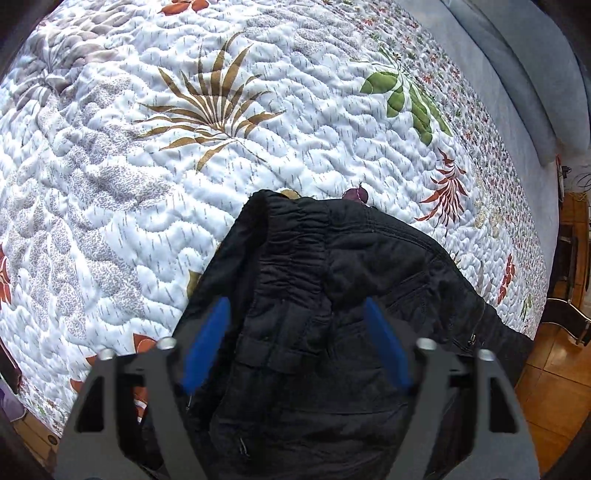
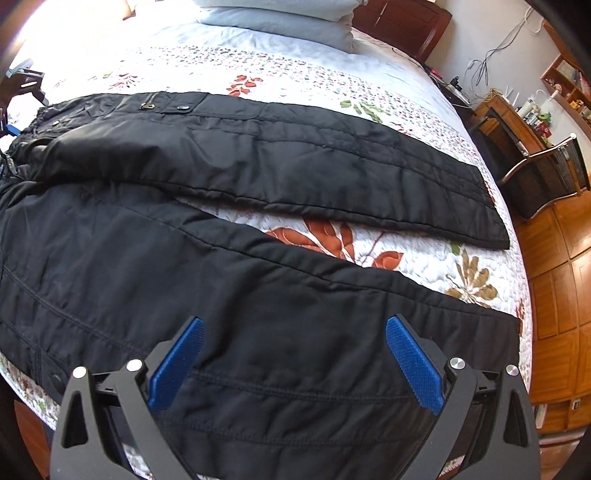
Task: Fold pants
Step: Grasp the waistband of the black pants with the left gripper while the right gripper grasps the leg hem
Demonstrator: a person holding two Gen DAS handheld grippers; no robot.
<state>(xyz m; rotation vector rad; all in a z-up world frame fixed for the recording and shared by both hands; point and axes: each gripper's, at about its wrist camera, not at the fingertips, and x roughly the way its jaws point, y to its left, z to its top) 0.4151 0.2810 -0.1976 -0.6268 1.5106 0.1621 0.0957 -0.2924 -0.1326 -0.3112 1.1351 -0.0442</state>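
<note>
On the flowery bed point(image 2: 406, 258) the black pants point(image 2: 258, 266) lie flat with legs apart, and both the left gripper point(image 1: 295, 314) and right gripper point(image 2: 293, 332) hover with fingers released, so a shallow pinch might slip off the puffy cloth.

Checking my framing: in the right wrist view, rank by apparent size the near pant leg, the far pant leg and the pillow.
1. near pant leg, though nearness to the camera inflates it
2. far pant leg
3. pillow, farthest away and cropped
</note>
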